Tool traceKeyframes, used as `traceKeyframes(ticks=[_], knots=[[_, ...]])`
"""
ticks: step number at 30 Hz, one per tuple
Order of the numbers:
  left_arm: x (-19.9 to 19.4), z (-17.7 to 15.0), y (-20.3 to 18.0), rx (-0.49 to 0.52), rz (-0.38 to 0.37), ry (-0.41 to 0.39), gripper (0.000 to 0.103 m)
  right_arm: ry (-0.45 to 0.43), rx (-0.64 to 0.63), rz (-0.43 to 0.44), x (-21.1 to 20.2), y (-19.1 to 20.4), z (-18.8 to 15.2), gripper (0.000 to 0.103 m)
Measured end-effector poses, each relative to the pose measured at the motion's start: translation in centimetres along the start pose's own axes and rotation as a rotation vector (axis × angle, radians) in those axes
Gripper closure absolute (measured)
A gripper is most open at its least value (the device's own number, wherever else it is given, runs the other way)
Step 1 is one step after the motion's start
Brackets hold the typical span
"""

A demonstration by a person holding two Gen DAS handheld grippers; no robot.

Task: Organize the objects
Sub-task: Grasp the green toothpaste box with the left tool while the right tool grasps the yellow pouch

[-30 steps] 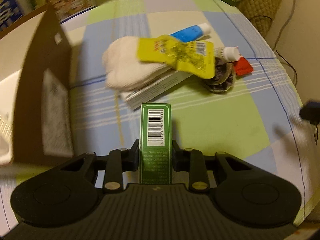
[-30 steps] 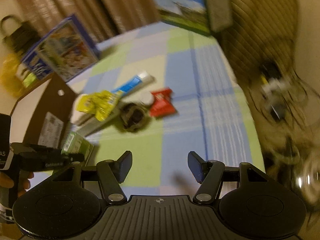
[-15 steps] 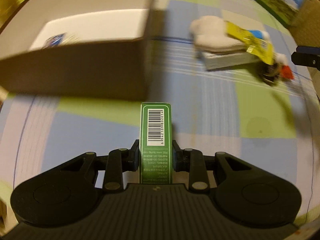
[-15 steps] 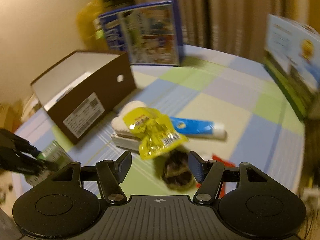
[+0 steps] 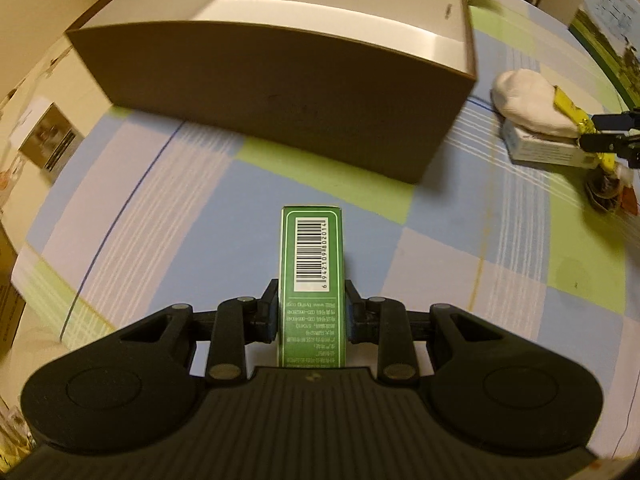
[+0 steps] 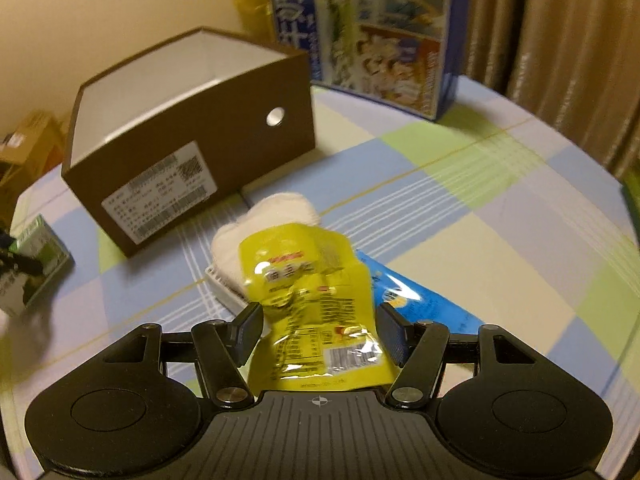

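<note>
A green carton is pinched by the left gripper, with the brown box at 12 o'clock. A yellow pouch is straddled by the spread right gripper.

Green carton, barcode face up, sits clamped lengthwise above the checked cloth, near the open brown box. Right of the box, a crinkled yellow pouch lies over a white sock.
</note>
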State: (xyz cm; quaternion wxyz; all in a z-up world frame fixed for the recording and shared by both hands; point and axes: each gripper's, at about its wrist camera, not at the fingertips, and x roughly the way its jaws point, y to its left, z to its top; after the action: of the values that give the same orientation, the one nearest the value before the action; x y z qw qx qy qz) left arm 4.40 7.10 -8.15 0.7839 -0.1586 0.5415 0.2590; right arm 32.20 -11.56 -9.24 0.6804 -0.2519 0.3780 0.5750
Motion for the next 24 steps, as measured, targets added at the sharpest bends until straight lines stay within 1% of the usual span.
traceKeyframes(ticks=[5,6,7,8,11,14,19,24], knots=[[0.0,-0.2,0.2,-0.017,0.004,0.003,0.078,0.050,-0.027,0.015,2.0,0.0,0.0,0.044],[0.0,-0.3,0.3,-0.019,0.004,0.003,0.078,0.043,-0.036,0.008,2.0,0.2,-0.1,0.048],[0.0,-0.2,0.4,-0.020,0.003,0.002,0.078,0.030,-0.044,0.001,1.9,0.4,-0.3,0.060],[0.0,-0.2,0.4,-0.022,0.002,0.002,0.078,0.016,-0.047,0.004,1.7,0.5,-0.5,0.065],[0.2,-0.3,0.5,-0.022,0.001,0.006,0.078,0.023,-0.026,-0.019,1.4,0.6,-0.8,0.065],[0.3,-0.3,0.4,-0.021,-0.002,0.006,0.078,0.004,-0.009,-0.038,0.9,0.6,-1.3,0.066],[0.0,-0.3,0.3,-0.012,-0.011,-0.010,0.078,-0.072,0.021,-0.027,-1.9,1.5,-1.6,0.066],[-0.7,0.1,0.5,-0.013,-0.021,-0.025,0.078,-0.135,0.109,-0.008,-4.9,2.5,-1.8,0.066]])
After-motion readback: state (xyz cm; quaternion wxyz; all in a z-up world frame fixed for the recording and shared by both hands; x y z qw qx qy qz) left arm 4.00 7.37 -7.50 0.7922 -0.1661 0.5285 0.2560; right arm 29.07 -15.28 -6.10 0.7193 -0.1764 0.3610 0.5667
